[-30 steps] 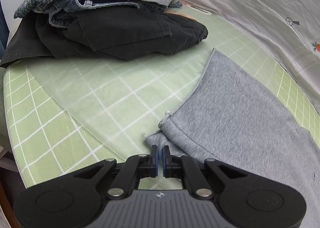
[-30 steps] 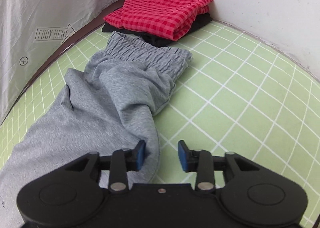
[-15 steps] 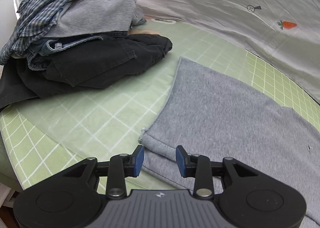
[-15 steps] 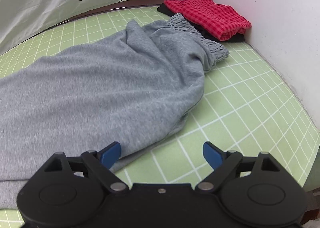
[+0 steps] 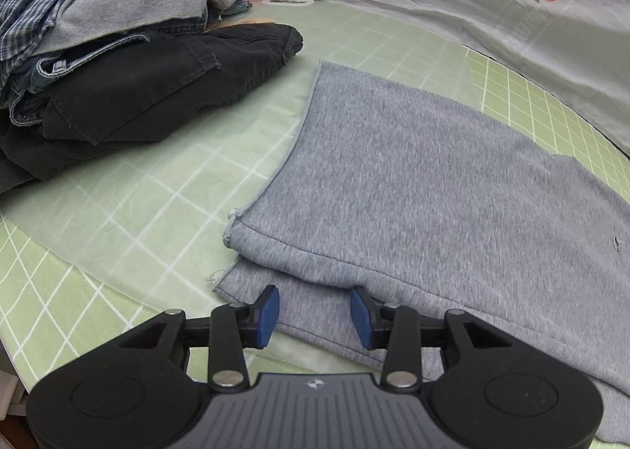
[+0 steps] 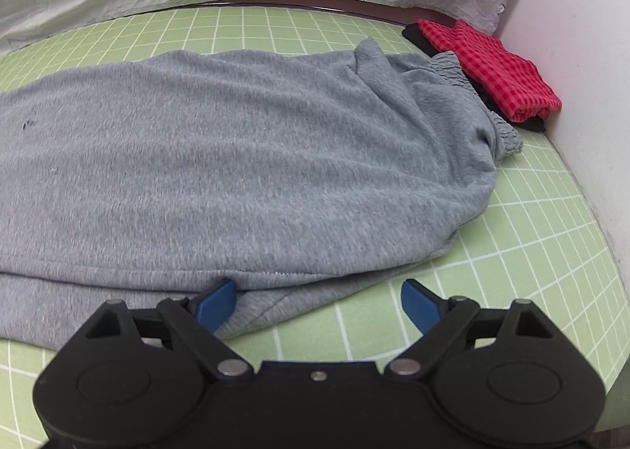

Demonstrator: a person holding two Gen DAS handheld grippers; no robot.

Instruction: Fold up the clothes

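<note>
Both hand-held grippers now spread wide, left hand-held gripper [image 5: 314,310] and right hand-held gripper [image 6: 318,301] empty, one gray sweatpants [image 5: 433,189] flat on green worktop [image 5: 130,213], two clothes piles, dark pile [image 5: 130,67], red pile [image 6: 500,71].

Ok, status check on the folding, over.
Left gripper open, right gripper open. Grey sweatpants flat on green mat, legs stacked, nothing gripped. Clothes pile beside the cuffs, not touching.
</note>
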